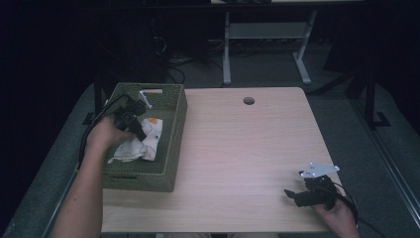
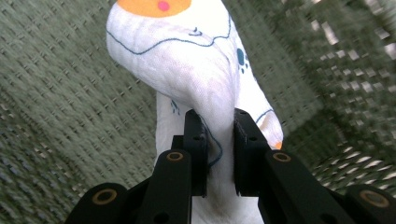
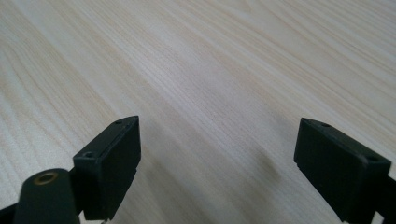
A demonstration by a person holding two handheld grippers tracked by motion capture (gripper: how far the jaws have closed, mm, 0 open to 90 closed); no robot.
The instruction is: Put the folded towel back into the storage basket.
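White printed cloth [image 2: 187,60] sits pinched in the left gripper [image 2: 219,154] over a green basket [image 1: 171,144]; right gripper [image 3: 217,163] jaws gape.

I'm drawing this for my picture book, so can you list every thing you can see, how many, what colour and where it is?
Basket: one, green woven, on the table's left side.
Cloth: one, white with orange and blue prints, inside the basket, pinched by the left claw.
Table: one, light wood, with a round hole near its far edge.
Desk frame: one, grey, on the floor behind the table.
Left claw: one, black, in the basket, shut on the cloth.
Right claw: one, black, jaws wide apart, low over the table's near right corner, with a grey plate on top.
Person's arms: two, coming in from the bottom edge, one hand on each claw.
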